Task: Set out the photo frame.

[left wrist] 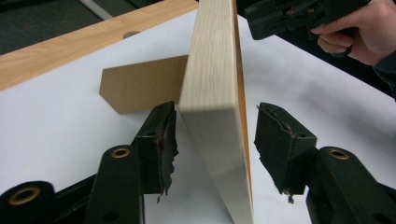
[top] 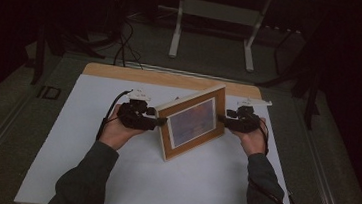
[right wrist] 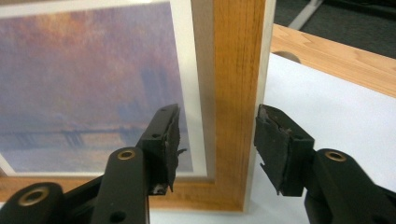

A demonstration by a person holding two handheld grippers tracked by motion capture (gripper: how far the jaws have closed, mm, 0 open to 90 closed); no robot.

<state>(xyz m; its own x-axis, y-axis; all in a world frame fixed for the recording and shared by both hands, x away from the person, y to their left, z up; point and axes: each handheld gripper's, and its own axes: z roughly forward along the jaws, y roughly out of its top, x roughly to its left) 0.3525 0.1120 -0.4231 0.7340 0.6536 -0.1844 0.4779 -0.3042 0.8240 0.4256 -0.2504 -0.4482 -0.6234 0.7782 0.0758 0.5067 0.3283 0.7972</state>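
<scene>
Dark floor and the legs of a white stand lie beyond the desk (top: 121, 73), whose wooden top shows as a strip along its far edge while a white sheet (top: 84, 143) covers the rest. Near the middle of the desk, somewhat toward the far edge, a wooden picture frame (top: 193, 121) stands upright on its lower edge, leaning slightly back, its print of a hazy purple and orange scene facing the near edge. A brown easel prop (left wrist: 142, 84) juts from its back onto the sheet. The left claw (top: 159, 121) sits at the frame's left end; its jaws are spread, with the pale side edge of the frame between them and a gap at each pad. The right claw (top: 222, 119) sits at the frame's right end, jaws likewise spread astride the wooden border, neither pad pressing it.
</scene>
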